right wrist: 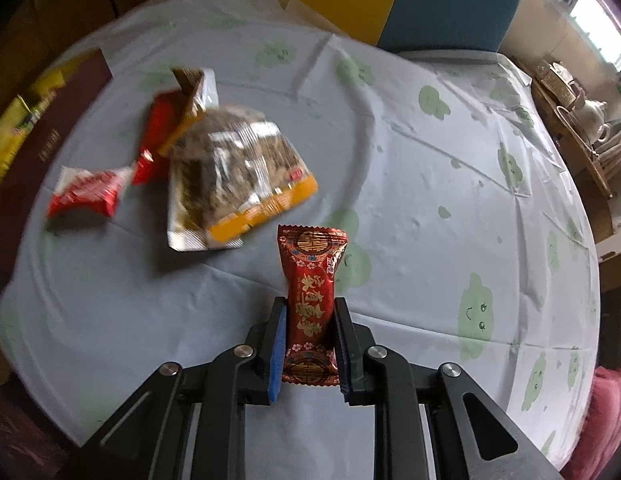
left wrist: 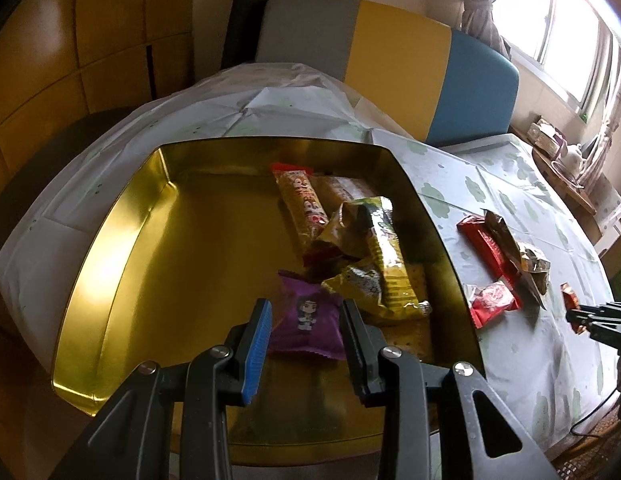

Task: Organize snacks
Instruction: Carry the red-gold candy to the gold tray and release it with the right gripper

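Observation:
A golden tin (left wrist: pixel 122 240) stands on the clothed table and holds several snacks: a long orange bar (left wrist: pixel 302 204), a yellow packet (left wrist: pixel 390 256) and others. My left gripper (left wrist: pixel 306 308) hangs over the tin's near part, shut on a purple snack packet (left wrist: pixel 306 328) with a cartoon figure. To the right of the tin, my right gripper (right wrist: pixel 310 304) is shut on a dark red candy packet (right wrist: pixel 310 280) with gold characters, held upright above the cloth. In the left wrist view the right gripper (left wrist: pixel 582 316) shows at the right edge.
Beside the tin on the table lie a small red packet (right wrist: pixel 86 194), a red bar (right wrist: pixel 156 136) and a clear bag with an orange edge (right wrist: pixel 238 172). The tin's dark red outer wall (right wrist: pixel 38 140) is at the left. A colour-block chair back (left wrist: pixel 402 64) stands behind the table.

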Demonstrator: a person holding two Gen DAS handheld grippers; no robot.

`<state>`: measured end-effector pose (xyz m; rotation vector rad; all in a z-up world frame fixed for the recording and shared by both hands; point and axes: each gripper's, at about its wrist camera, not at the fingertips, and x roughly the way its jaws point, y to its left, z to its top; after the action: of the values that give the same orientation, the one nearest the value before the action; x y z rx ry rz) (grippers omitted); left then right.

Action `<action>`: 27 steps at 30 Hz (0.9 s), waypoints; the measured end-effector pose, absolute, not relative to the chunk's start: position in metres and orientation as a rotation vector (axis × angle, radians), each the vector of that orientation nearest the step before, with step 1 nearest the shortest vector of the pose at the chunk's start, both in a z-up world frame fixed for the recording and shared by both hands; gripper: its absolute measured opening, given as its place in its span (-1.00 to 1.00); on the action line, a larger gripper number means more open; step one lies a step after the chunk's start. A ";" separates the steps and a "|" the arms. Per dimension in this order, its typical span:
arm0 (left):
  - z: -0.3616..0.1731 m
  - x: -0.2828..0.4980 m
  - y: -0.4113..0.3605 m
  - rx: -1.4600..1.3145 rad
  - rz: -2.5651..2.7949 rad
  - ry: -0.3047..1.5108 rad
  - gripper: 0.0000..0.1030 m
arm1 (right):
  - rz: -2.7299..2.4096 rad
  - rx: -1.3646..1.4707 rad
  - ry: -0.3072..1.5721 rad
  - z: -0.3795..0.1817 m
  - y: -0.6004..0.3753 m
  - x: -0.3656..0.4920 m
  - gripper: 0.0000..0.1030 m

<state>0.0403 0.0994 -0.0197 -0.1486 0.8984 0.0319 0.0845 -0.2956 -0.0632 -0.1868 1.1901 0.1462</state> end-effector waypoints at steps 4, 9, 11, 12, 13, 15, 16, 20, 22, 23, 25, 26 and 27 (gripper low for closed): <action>-0.021 0.040 0.103 -0.159 0.033 0.900 -0.32 | 0.177 -0.149 1.142 -0.047 -0.293 0.077 -0.58; -0.022 0.039 0.105 -0.169 0.029 0.899 -0.31 | 0.239 -0.134 1.098 -0.035 -0.275 0.066 -0.58; -0.022 0.038 0.107 -0.177 0.028 0.893 -0.31 | 0.262 -0.127 1.084 -0.032 -0.266 0.064 -0.58; -0.022 0.038 0.108 -0.182 0.028 0.889 -0.32 | 0.281 -0.120 1.077 -0.030 -0.261 0.063 -0.58; -0.021 0.038 0.110 -0.187 0.029 0.887 -0.32 | 0.295 -0.116 1.072 -0.028 -0.257 0.063 -0.58; -0.020 0.038 0.113 -0.190 0.040 0.878 -0.32 | 0.350 -0.112 1.054 -0.023 -0.242 0.062 -0.58; -0.019 0.038 0.114 -0.188 0.047 0.875 -0.32 | 0.367 -0.113 1.046 -0.021 -0.236 0.062 -0.58; -0.017 0.038 0.125 -0.198 0.077 0.865 -0.32 | 0.471 -0.113 0.997 -0.007 -0.199 0.064 -0.58; -0.016 0.037 0.130 -0.206 0.095 0.862 -0.31 | 0.523 -0.112 0.969 0.000 -0.181 0.064 -0.58; -0.016 0.037 0.133 -0.208 0.100 0.861 -0.31 | 0.554 -0.114 0.951 0.006 -0.169 0.064 -0.58; -0.016 0.037 0.136 -0.212 0.109 0.860 -0.31 | 0.615 -0.114 0.918 0.016 -0.149 0.064 -0.58; -0.016 0.037 0.139 -0.216 0.115 0.860 -0.31 | 0.648 -0.118 0.898 0.021 -0.137 0.064 -0.58; -0.017 0.036 0.140 -0.219 0.119 0.860 -0.31 | 0.677 -0.127 0.874 0.026 -0.123 0.064 -0.58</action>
<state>0.0363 0.1402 -0.0167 -0.2190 0.8596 0.1187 0.0639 -0.1231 0.0263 -0.1271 0.8741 0.6769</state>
